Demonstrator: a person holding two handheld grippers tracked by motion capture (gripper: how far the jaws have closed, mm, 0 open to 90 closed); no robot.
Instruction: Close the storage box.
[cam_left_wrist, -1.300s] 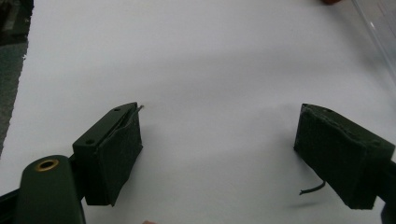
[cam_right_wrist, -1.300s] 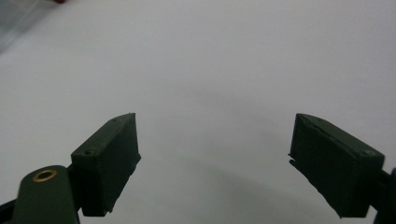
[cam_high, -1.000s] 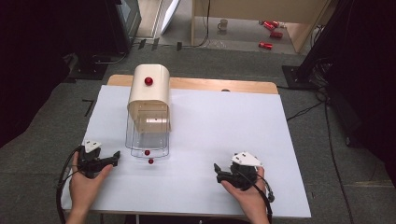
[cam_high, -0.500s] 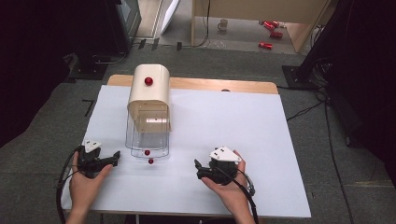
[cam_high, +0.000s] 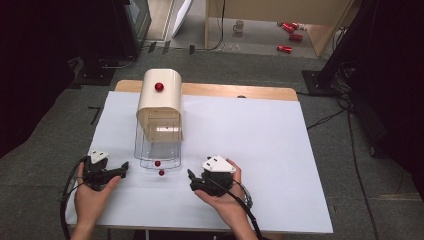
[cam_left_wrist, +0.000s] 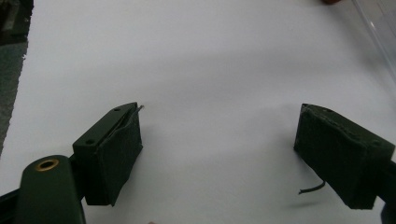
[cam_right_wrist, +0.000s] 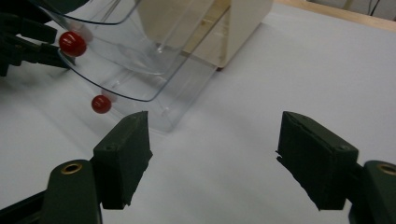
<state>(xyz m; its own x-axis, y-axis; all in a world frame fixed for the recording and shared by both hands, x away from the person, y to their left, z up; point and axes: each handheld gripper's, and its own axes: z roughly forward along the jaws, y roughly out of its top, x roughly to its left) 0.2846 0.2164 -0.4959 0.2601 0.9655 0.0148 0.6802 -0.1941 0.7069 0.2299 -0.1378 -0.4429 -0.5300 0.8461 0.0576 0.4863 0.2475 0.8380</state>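
Observation:
A cream box (cam_high: 160, 102) with a red knob (cam_high: 159, 86) on top stands at the table's back left. Two clear drawers (cam_high: 157, 150) are pulled out of its front, each with a red knob (cam_high: 157, 163), the lower one (cam_high: 161, 173) just above the table. My left gripper (cam_high: 122, 170) rests open left of the drawers, jaws pointing right. My right gripper (cam_high: 191, 181) is open to their right, jaws pointing left. In the right gripper view the gripper (cam_right_wrist: 215, 126) faces the drawers (cam_right_wrist: 140, 60) and both knobs (cam_right_wrist: 72, 43) (cam_right_wrist: 101, 103). The left gripper (cam_left_wrist: 219, 121) holds nothing.
The white table top (cam_high: 260, 140) stretches wide to the right of the box. A wooden strip (cam_high: 235, 91) runs along its far edge. Beyond it on the floor are cables, a mug (cam_high: 239, 25) and red cans (cam_high: 285, 48).
My right gripper has moved left across the table toward the drawers' front. The left gripper and the drawers have stayed put.

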